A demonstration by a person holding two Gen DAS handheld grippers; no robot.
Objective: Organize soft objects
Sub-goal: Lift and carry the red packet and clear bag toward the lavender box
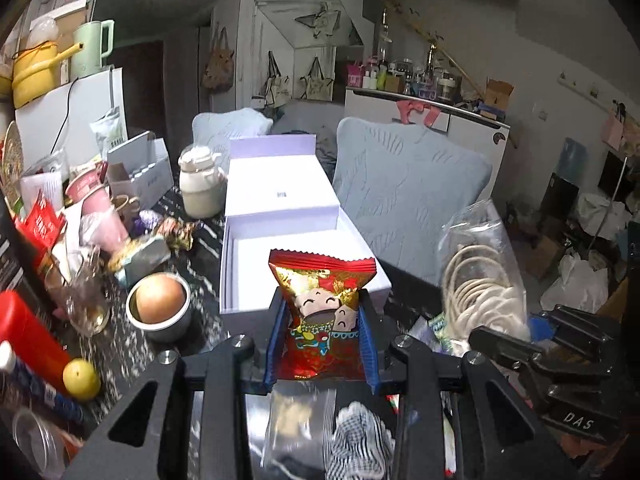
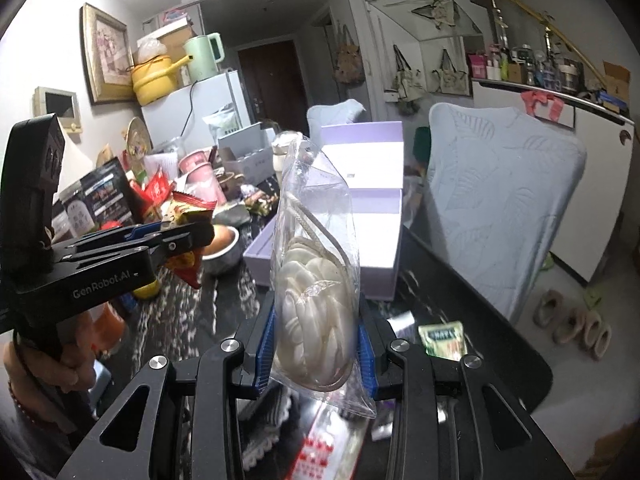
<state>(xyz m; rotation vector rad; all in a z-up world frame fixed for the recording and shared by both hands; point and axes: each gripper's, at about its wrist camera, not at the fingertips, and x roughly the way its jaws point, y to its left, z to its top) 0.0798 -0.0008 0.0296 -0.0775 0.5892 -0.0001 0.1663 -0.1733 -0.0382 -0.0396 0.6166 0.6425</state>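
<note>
My left gripper (image 1: 322,336) is shut on a red and gold snack packet (image 1: 322,316) with a cartoon face, held upright just in front of the open white box (image 1: 240,280). My right gripper (image 2: 316,344) is shut on a clear plastic bag of white cord (image 2: 316,304), held upright above the dark table. The bag also shows at the right of the left wrist view (image 1: 480,280). The left gripper with the packet shows at the left of the right wrist view (image 2: 176,236). The white box also shows in the right wrist view (image 2: 380,256).
A metal bowl with an egg (image 1: 160,304), a yellow ball (image 1: 81,379), a red bottle (image 1: 28,340), a white jar (image 1: 200,188) and clutter fill the table's left side. A checked cloth (image 1: 360,440) lies below the left gripper. A green sachet (image 2: 444,338) lies right. Pale blue chairs (image 2: 500,200) stand behind.
</note>
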